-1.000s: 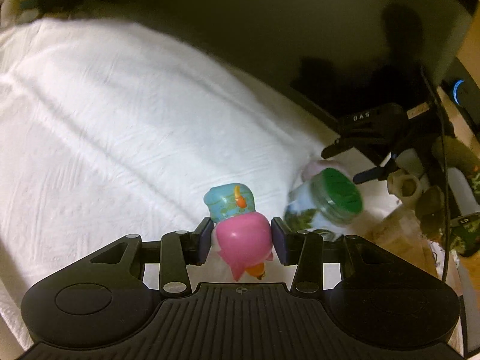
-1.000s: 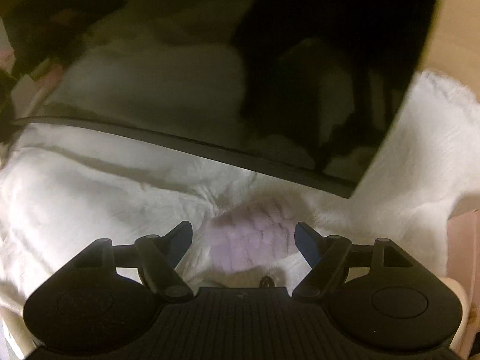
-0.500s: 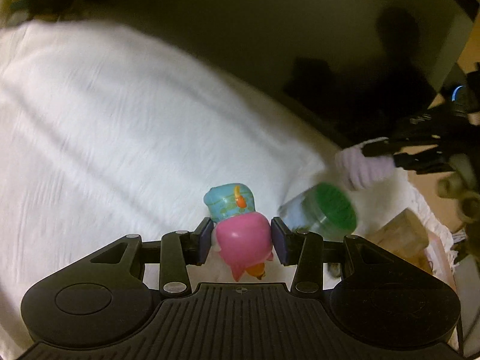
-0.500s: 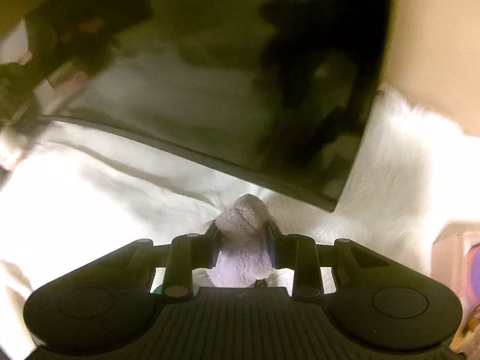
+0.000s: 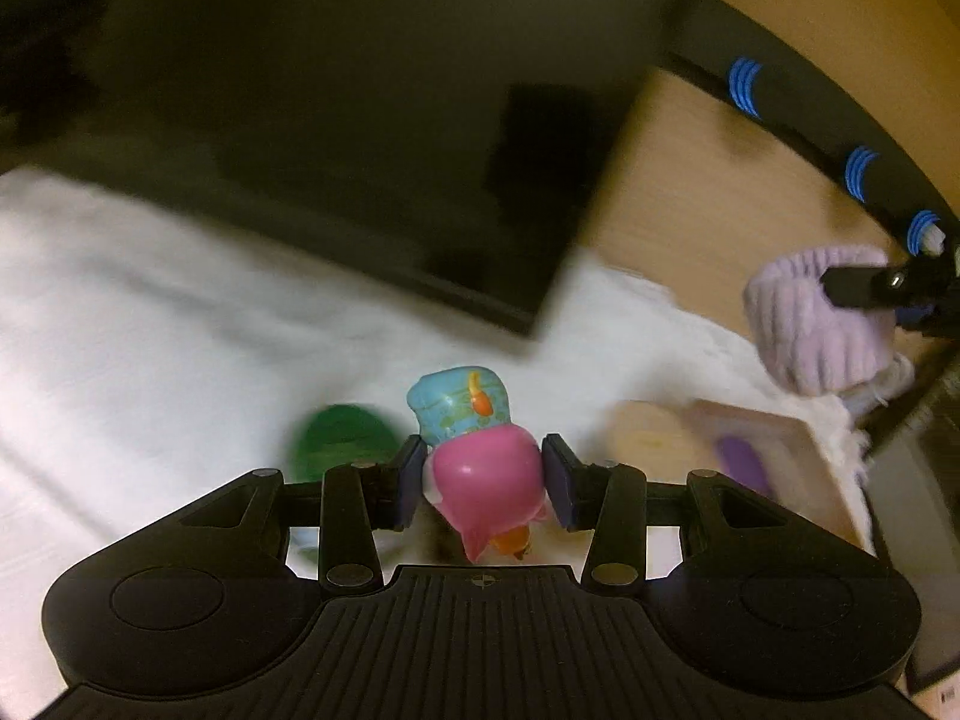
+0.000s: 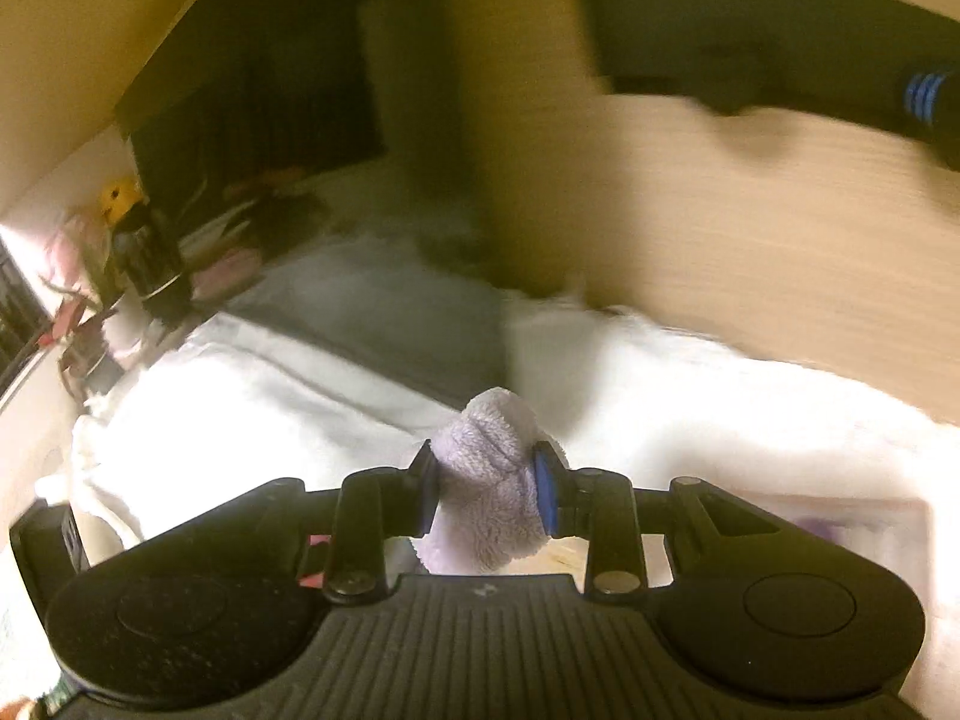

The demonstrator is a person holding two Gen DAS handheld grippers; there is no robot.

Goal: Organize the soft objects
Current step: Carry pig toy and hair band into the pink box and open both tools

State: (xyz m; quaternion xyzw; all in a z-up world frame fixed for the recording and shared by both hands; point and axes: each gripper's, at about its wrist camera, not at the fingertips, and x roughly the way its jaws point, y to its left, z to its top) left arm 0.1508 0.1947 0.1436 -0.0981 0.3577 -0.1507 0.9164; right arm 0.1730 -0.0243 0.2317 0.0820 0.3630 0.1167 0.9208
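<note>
- My left hand-held gripper (image 5: 485,483) is clamped on a pink and blue toy (image 5: 474,450), carried above the white cloth (image 5: 150,312).
- My right hand-held gripper (image 6: 486,495) pinches a lilac plush (image 6: 489,480).
- I should keep both grips firm and lower gently into the pale box (image 5: 774,456).

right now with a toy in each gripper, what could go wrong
The left gripper pinches the pink and blue toy only at its rounded pink part, so it might slip out. The right gripper squeezes the lilac plush, which may sag loose. The green-lidded jar sits close under the left fingers and could get knocked.
</note>
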